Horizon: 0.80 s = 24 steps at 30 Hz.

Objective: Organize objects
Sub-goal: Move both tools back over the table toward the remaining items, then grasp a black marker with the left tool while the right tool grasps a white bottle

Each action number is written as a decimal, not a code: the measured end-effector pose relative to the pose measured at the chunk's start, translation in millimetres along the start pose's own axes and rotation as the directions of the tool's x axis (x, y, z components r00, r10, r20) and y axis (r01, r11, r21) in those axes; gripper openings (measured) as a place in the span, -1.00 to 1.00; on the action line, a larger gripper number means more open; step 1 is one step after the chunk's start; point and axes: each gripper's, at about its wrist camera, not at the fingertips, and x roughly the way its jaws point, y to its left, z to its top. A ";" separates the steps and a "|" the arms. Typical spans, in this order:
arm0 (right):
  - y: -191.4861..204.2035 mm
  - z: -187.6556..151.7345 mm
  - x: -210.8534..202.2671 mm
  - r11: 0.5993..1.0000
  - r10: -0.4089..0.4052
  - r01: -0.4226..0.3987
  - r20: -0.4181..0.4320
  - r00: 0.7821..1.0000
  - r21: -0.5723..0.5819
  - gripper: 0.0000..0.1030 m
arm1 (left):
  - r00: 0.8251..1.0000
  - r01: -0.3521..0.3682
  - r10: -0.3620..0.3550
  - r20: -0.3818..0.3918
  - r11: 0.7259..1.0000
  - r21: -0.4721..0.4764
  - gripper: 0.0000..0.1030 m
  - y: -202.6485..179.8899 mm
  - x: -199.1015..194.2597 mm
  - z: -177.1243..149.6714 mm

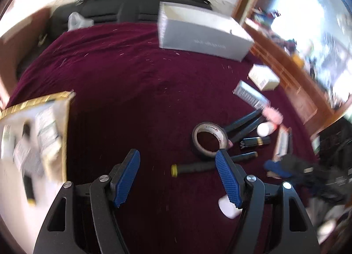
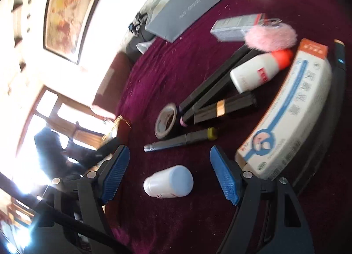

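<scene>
Over the maroon velvet cloth (image 1: 132,82) of the worktop, left wrist view: left gripper (image 1: 179,176) hung with its ribbed blue fingers (image 1: 128,177) wide apart, nothing between them. A roll of tape (image 1: 210,139), a flat ring, lay just ahead of the right-hand finger. A slim dark pen with a yellow end (image 1: 191,167) lay across beside it. A long grey box (image 1: 202,32) sat at the far side; a gold-edged tray (image 1: 39,126) of blurred cartons sat at left.

Right wrist view: right gripper (image 2: 169,177) was likewise spread, clamped on nothing. A smooth white cylindrical bottle (image 2: 169,182) lay on its side on the cloth between the fingers (image 2: 224,179), touching neither. Beyond lay a grey pen (image 2: 180,140), a black tube with a gold band (image 2: 224,109), a white bottle with an orange cap (image 2: 257,73), a fluffy pink puff (image 2: 270,36) and a long white-and-blue carton (image 2: 292,113).
</scene>
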 end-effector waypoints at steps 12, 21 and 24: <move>-7.1 10.5 -20.4 0.996 0.074 -0.077 0.062 0.995 0.050 0.57 | 0.996 0.032 -0.015 -0.083 0.978 0.204 -0.42 -33.2 32.6 -8.1; -9.2 11.4 -21.8 0.994 0.082 -0.086 0.076 0.994 0.063 0.58 | 0.997 0.024 0.012 -0.080 0.899 0.437 -0.44 -81.9 8.5 -48.7; -11.0 11.8 -23.1 0.994 0.085 -0.090 0.078 0.993 0.067 0.58 | 0.998 0.009 0.021 -0.060 0.887 0.461 -0.44 -86.0 7.1 -44.0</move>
